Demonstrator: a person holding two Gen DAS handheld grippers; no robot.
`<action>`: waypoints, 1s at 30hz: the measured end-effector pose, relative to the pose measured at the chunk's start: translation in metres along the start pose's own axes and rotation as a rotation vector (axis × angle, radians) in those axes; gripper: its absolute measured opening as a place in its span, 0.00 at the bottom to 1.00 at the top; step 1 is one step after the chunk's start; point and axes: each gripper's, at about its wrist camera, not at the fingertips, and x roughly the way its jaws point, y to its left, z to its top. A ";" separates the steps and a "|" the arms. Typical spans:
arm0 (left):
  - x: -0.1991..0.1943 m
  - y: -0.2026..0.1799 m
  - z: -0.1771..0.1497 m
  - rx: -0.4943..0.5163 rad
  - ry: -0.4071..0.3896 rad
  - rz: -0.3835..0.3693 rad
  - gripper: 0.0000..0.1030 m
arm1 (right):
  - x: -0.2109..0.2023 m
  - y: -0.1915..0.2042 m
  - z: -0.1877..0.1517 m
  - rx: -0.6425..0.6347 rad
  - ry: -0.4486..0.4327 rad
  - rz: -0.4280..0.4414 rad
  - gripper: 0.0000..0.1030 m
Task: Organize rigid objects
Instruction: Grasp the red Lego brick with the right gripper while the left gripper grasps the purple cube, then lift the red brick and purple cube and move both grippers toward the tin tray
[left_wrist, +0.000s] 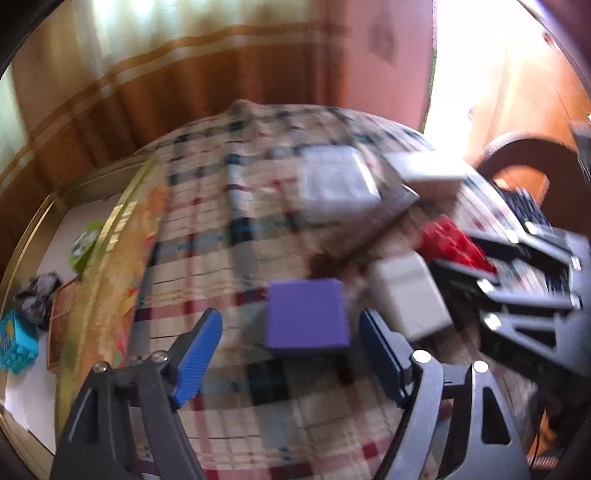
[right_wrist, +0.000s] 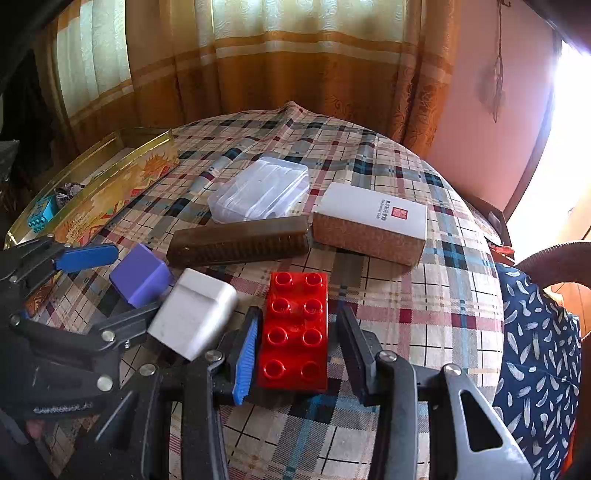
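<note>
I see the red brick (right_wrist: 295, 328) lying flat, studs up, on the checked cloth of the desk (right_wrist: 388, 295), directly between the fingers of my right gripper (right_wrist: 297, 343). The blue pad on its left finger lies against the brick's left edge; the right finger looks to sit just beside the other edge, and I cannot tell whether that side presses, so I cannot call this a grip.

Just left of that gripper lies the white block (right_wrist: 194, 314), and beyond it the purple block (left_wrist: 308, 314), which sits between the fingers of my left gripper (left_wrist: 291, 343). Those jaws stand released, with clear gaps to the block on both sides; this view is blurred.

Ahead of the right gripper, past the brick, a brown brush (right_wrist: 240, 243) lies crosswise. Behind it rests a clear plastic case (right_wrist: 260, 190), and to the brush's right a white-topped box (right_wrist: 373, 221).

Far to the left of both grippers, at the desk's edge, is a gold tin tray (right_wrist: 110, 184) holding a small teal brick (right_wrist: 40, 216).
</note>
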 end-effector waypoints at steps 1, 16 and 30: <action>0.001 0.005 0.000 -0.022 0.002 -0.013 0.72 | 0.000 0.000 0.000 0.000 -0.001 0.000 0.43; -0.005 0.016 -0.004 -0.072 -0.048 -0.076 0.38 | -0.008 -0.001 -0.001 0.003 -0.047 0.001 0.33; -0.020 0.029 -0.007 -0.137 -0.145 -0.052 0.38 | -0.020 -0.002 -0.004 0.012 -0.133 0.003 0.33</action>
